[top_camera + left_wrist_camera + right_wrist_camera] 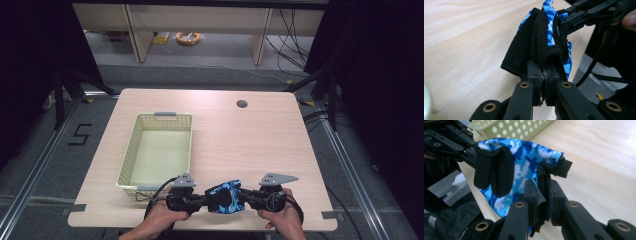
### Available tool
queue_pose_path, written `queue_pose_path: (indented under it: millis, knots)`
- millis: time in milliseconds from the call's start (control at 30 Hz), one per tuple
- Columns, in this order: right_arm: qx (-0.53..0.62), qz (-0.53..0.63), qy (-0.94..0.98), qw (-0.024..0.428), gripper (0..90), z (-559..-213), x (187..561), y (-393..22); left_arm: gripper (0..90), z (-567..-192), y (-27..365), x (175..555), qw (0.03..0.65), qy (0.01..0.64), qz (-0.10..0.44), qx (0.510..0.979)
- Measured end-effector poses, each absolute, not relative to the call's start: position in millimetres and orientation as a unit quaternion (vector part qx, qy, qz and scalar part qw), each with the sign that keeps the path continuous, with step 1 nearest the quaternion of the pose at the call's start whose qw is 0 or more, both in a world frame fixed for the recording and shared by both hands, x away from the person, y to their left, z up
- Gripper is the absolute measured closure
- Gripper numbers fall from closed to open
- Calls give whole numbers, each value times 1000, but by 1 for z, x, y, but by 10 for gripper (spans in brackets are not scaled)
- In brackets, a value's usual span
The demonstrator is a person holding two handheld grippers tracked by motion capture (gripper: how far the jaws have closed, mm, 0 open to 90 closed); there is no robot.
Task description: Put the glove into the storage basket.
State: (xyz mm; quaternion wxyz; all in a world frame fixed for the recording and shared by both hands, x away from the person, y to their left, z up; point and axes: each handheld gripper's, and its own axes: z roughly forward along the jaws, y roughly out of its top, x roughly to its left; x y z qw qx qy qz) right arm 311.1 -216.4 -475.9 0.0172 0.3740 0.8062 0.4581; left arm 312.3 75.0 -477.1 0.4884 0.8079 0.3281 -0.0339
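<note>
Firmly, left tongs clamped on blue camouflage glove, right tongs likewise gripping it

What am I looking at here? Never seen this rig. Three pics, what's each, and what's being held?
A person stands at a wooden table with a hand-held two-jaw tool in each hand. The high view looks down from above; the other two come from cameras riding on each tool. The left gripper and right gripper are both clamped on one blue camouflage glove, held between them near the table's near edge. A pale perforated basket sits to the left, with nothing inside that I can see.
</note>
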Motion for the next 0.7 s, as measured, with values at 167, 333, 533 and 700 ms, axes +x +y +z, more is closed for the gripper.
queue_pose_path:
  millis: [167, 333, 533, 700]
  knots:
    - [365, 459, 810, 27, 803, -458, 301, -210, 863, -464, 81, 308, 497, 321, -33, 806]
    - [363, 471, 803, 30, 802, -448, 297, -203, 863, -452, 92, 309, 498, 319, -24, 806]
    - [346, 486, 801, 43, 803, -433, 299, -192, 861, -436, 104, 314, 497, 313, -13, 809]
    - [332, 492, 804, 46, 802, -421, 303, -183, 861, -421, 117, 318, 495, 317, -3, 809]
